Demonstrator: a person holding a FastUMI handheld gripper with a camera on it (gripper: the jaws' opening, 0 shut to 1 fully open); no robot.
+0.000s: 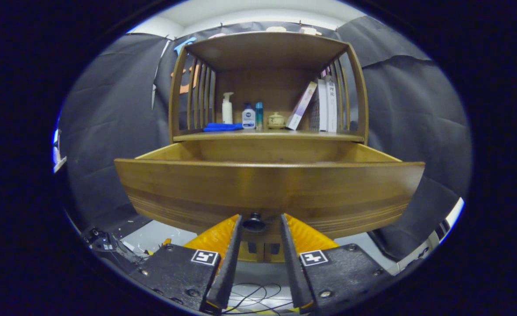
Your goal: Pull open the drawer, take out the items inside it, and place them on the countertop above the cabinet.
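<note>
1. Presently the gripper (260, 219) sits level with the lower edge of the drawer front (269, 188), fingers apart.
2. The dark knob (254, 222) lies between the fingertips; a gap shows on its right side, and contact on the left cannot be told.
3. The drawer stands pulled out from the wooden cabinet (267, 52); its floor is hidden behind the front panel, so contents cannot be told.
4. On the countertop (267, 136) above: a blue cloth (222, 127), a white pump bottle (227, 108), a small white bottle (248, 117), a teal bottle (259, 115), a small lidded pot (276, 120).
5. Books (324, 105) stand at the right, one leaning.
6. Cables (254, 296) lie on the floor below the fingers.
</note>
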